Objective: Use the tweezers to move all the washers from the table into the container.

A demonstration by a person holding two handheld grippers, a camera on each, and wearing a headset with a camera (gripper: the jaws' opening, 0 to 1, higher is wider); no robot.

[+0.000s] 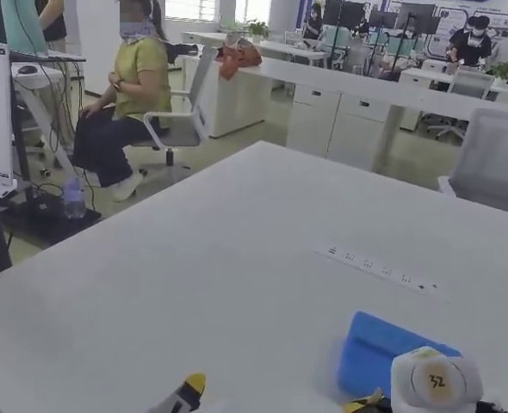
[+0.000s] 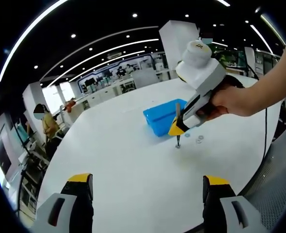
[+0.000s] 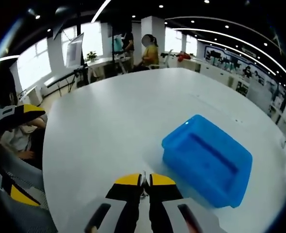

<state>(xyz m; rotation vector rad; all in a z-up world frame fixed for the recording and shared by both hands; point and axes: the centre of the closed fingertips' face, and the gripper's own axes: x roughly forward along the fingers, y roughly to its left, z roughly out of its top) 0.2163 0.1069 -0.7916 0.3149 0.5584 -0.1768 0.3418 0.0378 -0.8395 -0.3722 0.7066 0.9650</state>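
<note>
Right gripper [image 2: 178,127] clenched on the tweezers [image 2: 178,140], left gripper [image 2: 148,179] released: the tips likely needed to straddle one washer [image 2: 199,140] beside the container [image 2: 160,119].

broad bare table [image 1: 237,284] lies open beside the blue container [image 1: 370,348], the one obstacle.

Seated person [image 1: 138,90] on office chair [image 1: 183,125]; bottle [image 1: 73,198] on floor [image 1: 237,155] nearby; orange bundle [image 1: 238,56] on far desk [image 1: 340,82].
</note>
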